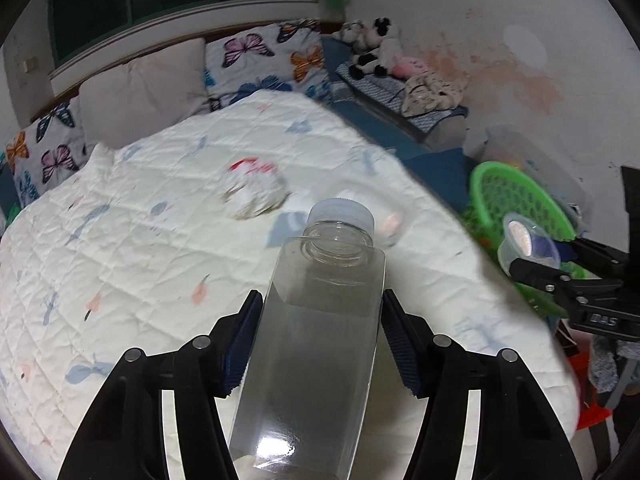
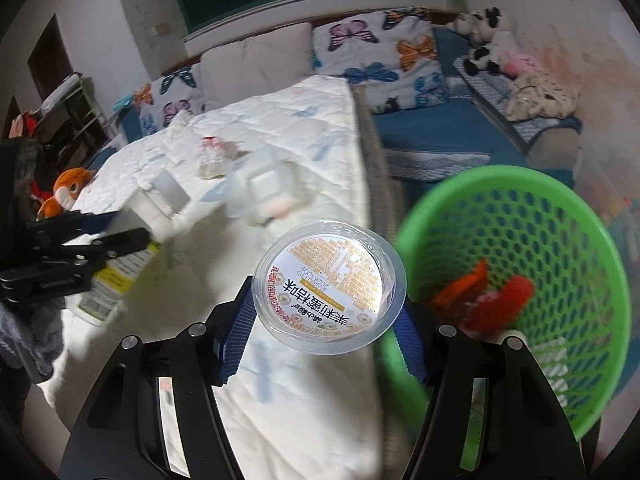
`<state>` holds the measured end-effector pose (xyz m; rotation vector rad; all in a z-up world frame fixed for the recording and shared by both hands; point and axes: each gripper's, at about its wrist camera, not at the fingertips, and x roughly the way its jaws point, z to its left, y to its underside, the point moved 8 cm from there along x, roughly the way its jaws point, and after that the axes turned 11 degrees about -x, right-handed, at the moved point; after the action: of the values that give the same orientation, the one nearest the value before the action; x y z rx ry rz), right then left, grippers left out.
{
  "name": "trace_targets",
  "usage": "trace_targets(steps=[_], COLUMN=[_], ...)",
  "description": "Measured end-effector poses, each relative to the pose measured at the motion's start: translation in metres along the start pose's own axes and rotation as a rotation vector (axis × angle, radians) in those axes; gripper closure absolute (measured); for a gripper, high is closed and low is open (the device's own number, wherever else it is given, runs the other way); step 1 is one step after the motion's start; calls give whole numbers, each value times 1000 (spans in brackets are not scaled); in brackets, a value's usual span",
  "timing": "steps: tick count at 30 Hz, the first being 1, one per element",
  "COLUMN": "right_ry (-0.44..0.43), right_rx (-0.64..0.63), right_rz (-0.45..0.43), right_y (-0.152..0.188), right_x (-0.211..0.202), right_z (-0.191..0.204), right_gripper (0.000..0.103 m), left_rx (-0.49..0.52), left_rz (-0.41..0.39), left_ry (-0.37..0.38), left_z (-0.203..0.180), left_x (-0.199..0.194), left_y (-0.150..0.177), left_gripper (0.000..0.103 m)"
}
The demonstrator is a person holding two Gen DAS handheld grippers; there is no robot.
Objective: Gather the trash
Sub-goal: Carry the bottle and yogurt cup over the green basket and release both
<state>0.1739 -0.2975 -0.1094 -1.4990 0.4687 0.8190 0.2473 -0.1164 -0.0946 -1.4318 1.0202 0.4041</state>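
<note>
- bed (image 1: 160, 240) with white quilt, crumpled wrapper (image 1: 252, 190) lying far on it.
- green mesh basket (image 2: 520, 264) right of the bed, red scraps inside.
- left claw (image 1: 322, 344) grips a clear square bottle (image 1: 320, 340), white cap pointing away.
- right claw (image 2: 330, 316) clamps a clear lidded cup (image 2: 330, 286), just left of the basket.

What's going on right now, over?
Left gripper clamps clear bottle. Right gripper holds sealed cup. Green basket beside bed, path open.
</note>
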Motion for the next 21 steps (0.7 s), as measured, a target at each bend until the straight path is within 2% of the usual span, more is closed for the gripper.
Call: trace_targets(steps=[9, 17, 21], right_ry=[85, 113, 121], right_rx=[90, 144, 166], right_rz=[15, 26, 19], right_y=[26, 46, 49], right_x=[-16, -23, -28], right_z=[-61, -94, -105], right_gripper=[39, 38, 31], left_rx=[54, 112, 132], left_rz=[-19, -7, 5], left_ry=[77, 132, 154], left_z=[-68, -127, -151], left_x=[-3, 7, 12], left_y=[-14, -19, -19], left_gripper=[45, 45, 45])
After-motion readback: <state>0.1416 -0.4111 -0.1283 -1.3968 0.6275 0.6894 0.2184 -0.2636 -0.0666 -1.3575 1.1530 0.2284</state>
